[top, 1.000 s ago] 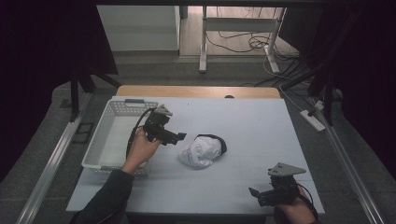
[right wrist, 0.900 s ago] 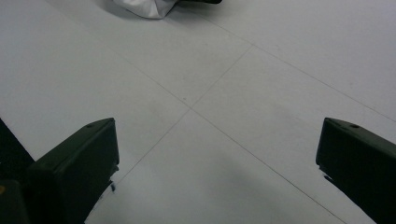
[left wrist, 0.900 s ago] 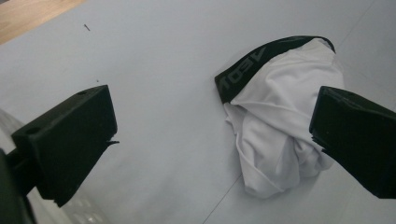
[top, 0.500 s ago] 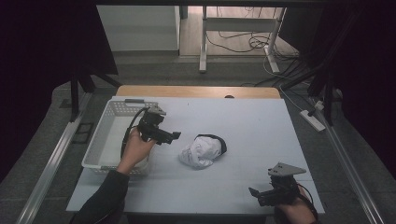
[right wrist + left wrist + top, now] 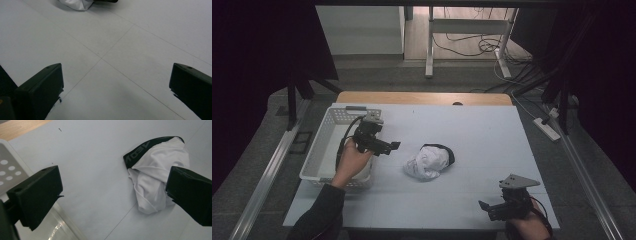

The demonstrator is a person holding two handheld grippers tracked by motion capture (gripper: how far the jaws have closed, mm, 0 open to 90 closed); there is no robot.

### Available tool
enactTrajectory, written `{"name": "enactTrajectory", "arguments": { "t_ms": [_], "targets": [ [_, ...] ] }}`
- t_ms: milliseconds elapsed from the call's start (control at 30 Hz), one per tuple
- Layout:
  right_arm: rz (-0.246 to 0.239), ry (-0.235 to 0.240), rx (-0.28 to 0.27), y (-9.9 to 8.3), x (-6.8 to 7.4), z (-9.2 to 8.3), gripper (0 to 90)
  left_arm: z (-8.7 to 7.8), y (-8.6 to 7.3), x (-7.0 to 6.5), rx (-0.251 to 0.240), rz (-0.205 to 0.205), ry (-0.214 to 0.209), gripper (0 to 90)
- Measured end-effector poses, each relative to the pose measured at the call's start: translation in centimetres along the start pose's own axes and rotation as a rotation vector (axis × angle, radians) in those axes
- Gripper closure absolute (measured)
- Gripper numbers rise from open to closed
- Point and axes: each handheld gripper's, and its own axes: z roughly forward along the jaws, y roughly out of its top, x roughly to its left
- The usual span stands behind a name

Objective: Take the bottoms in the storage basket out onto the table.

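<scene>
Moved: my left gripper [image 5: 384,146], back toward the white basket [image 5: 324,145]; jaws spread, empty. Right gripper [image 5: 494,209]: low, jaws spread. White underwear [image 5: 428,161]: crumpled mid-bench [image 5: 492,135]. Risk: pinching one loose fold, letting the rest drag

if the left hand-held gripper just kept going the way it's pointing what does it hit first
Most likely the crumpled white garment with the black waistband. The left hand-held gripper, jaws open, points across the table toward it, with bare tabletop between. Depth is unclear; it may touch the table first.
</scene>
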Motion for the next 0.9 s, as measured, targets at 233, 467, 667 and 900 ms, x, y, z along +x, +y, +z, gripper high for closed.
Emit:
{"name": "enactTrajectory", "arguments": {
  "t_ms": [233, 467, 667, 900],
  "targets": [
    [0.000, 0.000, -0.001, 0.0, 0.0, 0.0, 0.0, -0.6, -0.6, 0.3, -0.009, -0.017, -0.001, 0.5],
    [-0.001, 0.000, -0.001, 0.0, 0.0, 0.0, 0.0, -1.2, -1.2, 0.6, -0.018, -0.029, 0.002, 0.5],
    [-0.003, 0.000, -0.002, 0.0, 0.0, 0.0, 0.0, -1.8, -1.6, 0.8, -0.023, -0.037, 0.005, 0.5],
    [-0.002, -0.001, -0.001, 0.0, 0.0, 0.0, 0.0, -2.3, -2.2, 0.9, -0.039, -0.047, -0.010, 0.6]
  ]
}}
